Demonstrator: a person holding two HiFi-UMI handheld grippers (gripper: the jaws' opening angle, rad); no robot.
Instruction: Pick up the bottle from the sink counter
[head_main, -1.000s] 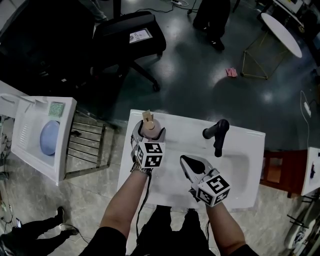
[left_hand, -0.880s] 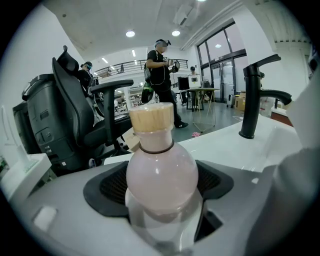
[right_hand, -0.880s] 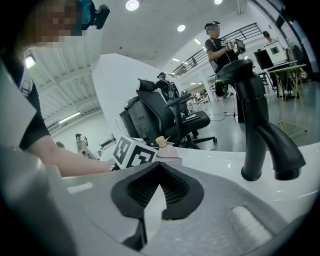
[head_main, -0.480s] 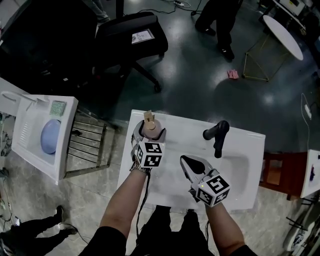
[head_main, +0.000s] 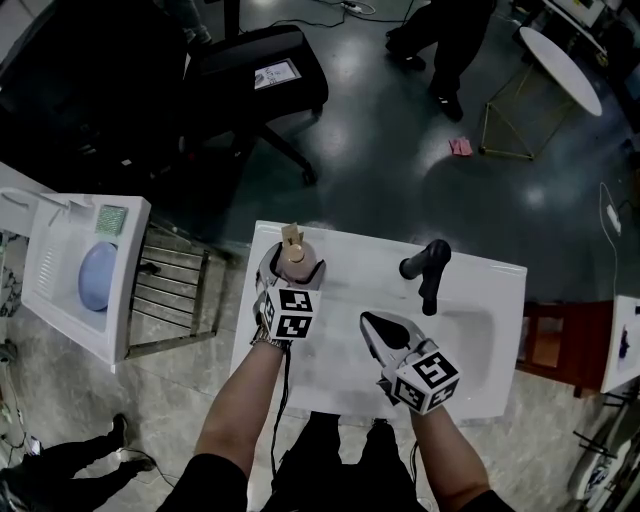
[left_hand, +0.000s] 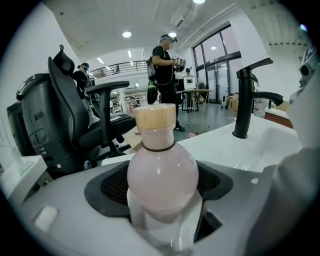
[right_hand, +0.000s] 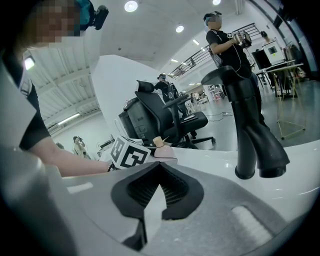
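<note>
Bottle (left_hand: 162, 170): one; glossy pale pink, bulbous body, short neck with a dark ring, cylindrical wood-toned cap; upright at the far left corner of the sink counter (head_main: 365, 262).
Left gripper (head_main: 293, 266): ribbed black pads clamped on the bottle's belly from both sides.
Right gripper (head_main: 384, 327): jaws together, nothing between them; over mid-counter, apart from the bottle.
Faucet (head_main: 428, 270): one; matte black, round column, bent spout.
Counter: smooth white, rectangular, one recessed basin (head_main: 470, 335).

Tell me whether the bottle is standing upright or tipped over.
Upright: the bottle stands with its neck vertical and its wooden cap on top, between the jaws of the left hand-held gripper.
</note>
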